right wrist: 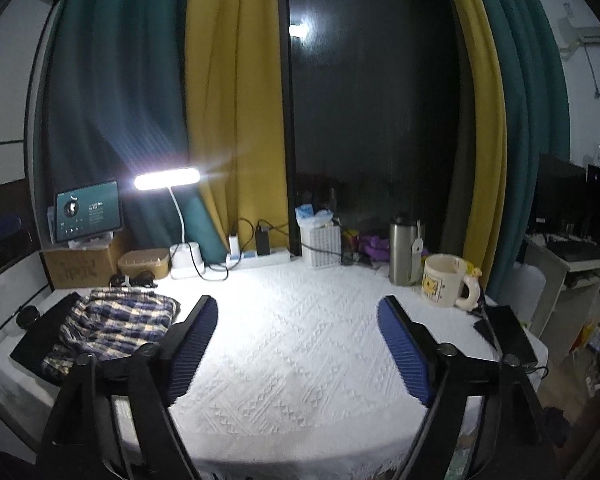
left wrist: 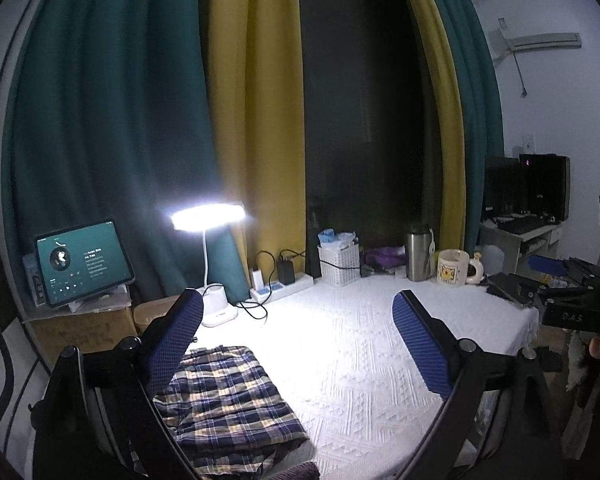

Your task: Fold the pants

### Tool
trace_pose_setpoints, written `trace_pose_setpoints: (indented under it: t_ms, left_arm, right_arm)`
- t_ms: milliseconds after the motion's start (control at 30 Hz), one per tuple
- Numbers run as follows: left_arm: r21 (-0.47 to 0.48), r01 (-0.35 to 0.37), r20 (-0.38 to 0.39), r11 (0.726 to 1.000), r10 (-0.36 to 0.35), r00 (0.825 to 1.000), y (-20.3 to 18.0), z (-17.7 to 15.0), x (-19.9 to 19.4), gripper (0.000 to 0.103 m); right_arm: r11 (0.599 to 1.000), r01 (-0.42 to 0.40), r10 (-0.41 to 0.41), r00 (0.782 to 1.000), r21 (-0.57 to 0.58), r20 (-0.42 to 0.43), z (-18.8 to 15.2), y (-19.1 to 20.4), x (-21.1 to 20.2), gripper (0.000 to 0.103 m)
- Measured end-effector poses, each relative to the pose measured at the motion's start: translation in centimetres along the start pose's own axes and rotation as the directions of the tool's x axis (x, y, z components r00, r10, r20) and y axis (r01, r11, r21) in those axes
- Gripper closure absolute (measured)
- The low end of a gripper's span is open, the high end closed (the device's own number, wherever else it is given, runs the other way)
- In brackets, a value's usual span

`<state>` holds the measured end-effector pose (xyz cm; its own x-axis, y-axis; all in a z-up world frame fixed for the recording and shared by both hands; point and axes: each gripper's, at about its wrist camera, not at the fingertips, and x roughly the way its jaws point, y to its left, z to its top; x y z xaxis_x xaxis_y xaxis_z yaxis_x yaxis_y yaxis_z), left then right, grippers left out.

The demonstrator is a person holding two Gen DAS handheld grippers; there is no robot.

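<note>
Resting folded left of both empty, spread-apart grippers, left gripper (left wrist: pixel 298 340) and right gripper (right wrist: pixel 298 346), the plaid pants (left wrist: pixel 224 396) appear finished.

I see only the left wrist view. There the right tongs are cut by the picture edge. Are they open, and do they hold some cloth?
Observer: The right tongs are open. Nothing is between them, and only the white tablecloth lies beyond.
Operator: Good. What is under the pants? My left tongs cover that part.
Observer: The plaid pants lie folded on a black flat mat at the table's left edge.
Operator: Is anything close behind them?
Observer: A bundle of black cable lies just behind them, in front of a tan box.
</note>
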<state>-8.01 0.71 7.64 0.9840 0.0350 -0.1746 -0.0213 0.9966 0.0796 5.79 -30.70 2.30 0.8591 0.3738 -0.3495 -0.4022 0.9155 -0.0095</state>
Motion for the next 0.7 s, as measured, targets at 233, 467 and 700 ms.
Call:
trace_pose_setpoints:
  t_ms: [233, 467, 700]
  left_arm:
    - [-0.051, -0.011, 0.059, 0.999, 0.014, 0.998, 0.9, 0.3, -1.4, 0.001]
    - [-0.073, -0.018, 0.093, 0.997, 0.025, 0.995, 1.7, 0.3, -2.7, 0.001]
    - [-0.102, -0.028, 0.121, 0.994, 0.040, 0.992, 2.4, 0.4, -3.7, 0.001]
  right_arm:
    - [0.999, 0.016, -0.014, 0.998, -0.034, 0.053, 1.5, 1.3, -1.6, 0.009]
    - [0.999, 0.033, -0.030, 0.992, -0.028, 0.121, 2.9, 2.0, -4.0, 0.007]
    - [0.998, 0.039, -0.031, 0.986, -0.044, 0.162, 4.0, 3.3, -6.0, 0.001]
